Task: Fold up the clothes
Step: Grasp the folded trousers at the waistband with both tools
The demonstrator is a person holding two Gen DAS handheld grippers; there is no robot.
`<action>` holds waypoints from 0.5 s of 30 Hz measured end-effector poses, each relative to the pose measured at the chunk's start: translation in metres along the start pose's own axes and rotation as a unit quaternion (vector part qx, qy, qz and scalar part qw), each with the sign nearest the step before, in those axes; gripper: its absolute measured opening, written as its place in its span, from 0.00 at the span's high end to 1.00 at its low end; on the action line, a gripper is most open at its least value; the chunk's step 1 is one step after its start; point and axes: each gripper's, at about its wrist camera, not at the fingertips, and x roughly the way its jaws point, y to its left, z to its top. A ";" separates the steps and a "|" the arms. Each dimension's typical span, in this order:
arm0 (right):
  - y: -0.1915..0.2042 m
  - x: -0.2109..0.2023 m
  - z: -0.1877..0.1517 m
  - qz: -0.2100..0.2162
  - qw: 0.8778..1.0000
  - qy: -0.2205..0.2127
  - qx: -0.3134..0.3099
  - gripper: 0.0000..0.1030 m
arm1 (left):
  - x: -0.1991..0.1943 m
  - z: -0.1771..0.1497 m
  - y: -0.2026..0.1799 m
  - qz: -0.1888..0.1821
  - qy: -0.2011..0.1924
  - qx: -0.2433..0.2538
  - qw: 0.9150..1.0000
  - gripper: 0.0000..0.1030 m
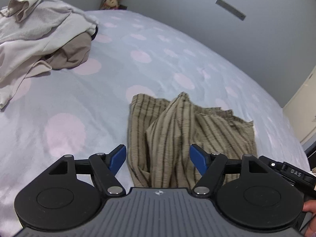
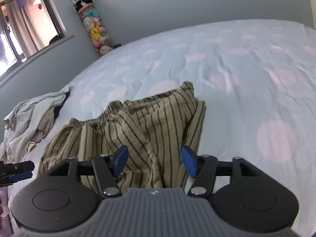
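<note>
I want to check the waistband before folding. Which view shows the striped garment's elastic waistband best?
The right wrist view: the gathered waistband runs in plain sight along the striped garment's far edge. In the left wrist view the striped garment lies bunched, with only a short, blurred, gathered edge at its far right.

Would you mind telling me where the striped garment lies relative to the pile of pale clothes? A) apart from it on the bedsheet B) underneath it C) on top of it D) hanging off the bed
A: the striped garment lies alone, bare bedsheet separating it from the pale pile.
</note>
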 end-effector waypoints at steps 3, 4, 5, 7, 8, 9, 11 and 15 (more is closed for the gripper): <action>0.001 0.003 0.003 0.002 1.000 0.002 0.006 0.26 | 0.007 0.003 0.003 0.003 0.005 -0.016 1.000 0.32; 0.002 0.004 0.004 0.002 1.000 0.002 0.007 0.23 | 0.009 0.004 0.003 0.003 0.005 -0.019 1.000 0.32; 0.004 0.006 0.006 0.001 1.000 0.000 0.004 0.21 | 0.010 0.004 0.002 0.004 0.002 -0.019 1.000 0.32; 0.007 0.012 0.011 0.000 1.000 -0.004 -0.007 0.19 | 0.011 0.006 -0.001 0.004 -0.009 -0.008 1.000 0.30; 0.008 0.015 0.013 0.000 1.000 -0.005 -0.010 0.17 | 0.013 0.006 -0.003 0.003 -0.013 -0.002 1.000 0.29; 0.009 0.018 0.015 0.000 1.000 -0.006 -0.014 0.15 | 0.015 0.006 -0.004 0.001 -0.011 0.004 1.000 0.29; 0.011 0.025 0.019 0.000 1.000 -0.008 -0.019 0.13 | 0.021 0.007 -0.006 -0.001 -0.008 0.013 1.000 0.29; 0.011 0.041 0.022 -0.017 1.000 -0.003 -0.023 0.09 | 0.034 0.007 0.007 0.003 0.004 -0.014 1.000 0.29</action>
